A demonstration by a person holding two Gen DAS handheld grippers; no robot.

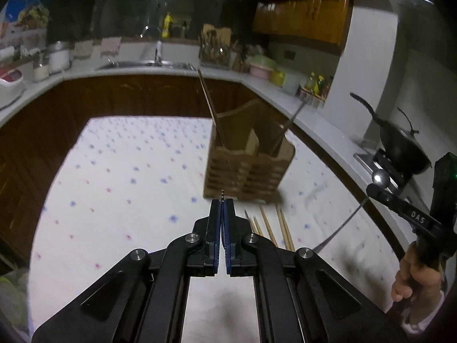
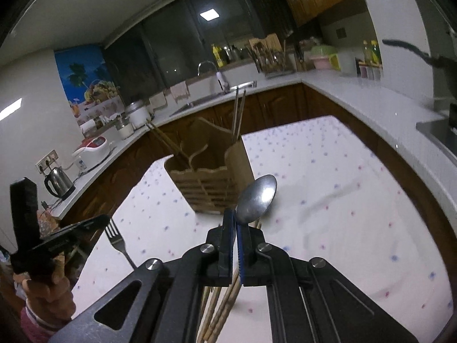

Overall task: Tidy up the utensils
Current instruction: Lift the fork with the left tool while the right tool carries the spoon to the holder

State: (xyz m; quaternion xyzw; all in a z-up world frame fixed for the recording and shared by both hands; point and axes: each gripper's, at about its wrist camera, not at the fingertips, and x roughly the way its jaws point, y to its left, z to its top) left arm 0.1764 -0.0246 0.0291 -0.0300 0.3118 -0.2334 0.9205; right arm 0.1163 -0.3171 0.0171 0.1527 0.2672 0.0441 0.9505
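A wooden utensil holder (image 1: pixel 247 161) (image 2: pixel 210 181) stands on the white dotted tablecloth (image 1: pixel 128 177); chopsticks and a thin metal utensil stick out of it. My left gripper (image 1: pixel 222 204) is shut and empty, just in front of the holder. My right gripper (image 2: pixel 236 217) is shut on a metal spoon (image 2: pixel 257 198), bowl up, held above the table near the holder; it shows at the right in the left wrist view (image 1: pixel 380 178). Loose chopsticks (image 1: pixel 274 227) lie on the cloth below the grippers. A fork (image 2: pixel 117 241) lies at the table's left edge.
A counter (image 1: pixel 171 71) with sink, jars and a rack rings the table. A black pan (image 1: pixel 400 143) sits on the stove at right. A kettle (image 2: pixel 58 183) and a rice cooker (image 2: pixel 91 150) stand on the left counter.
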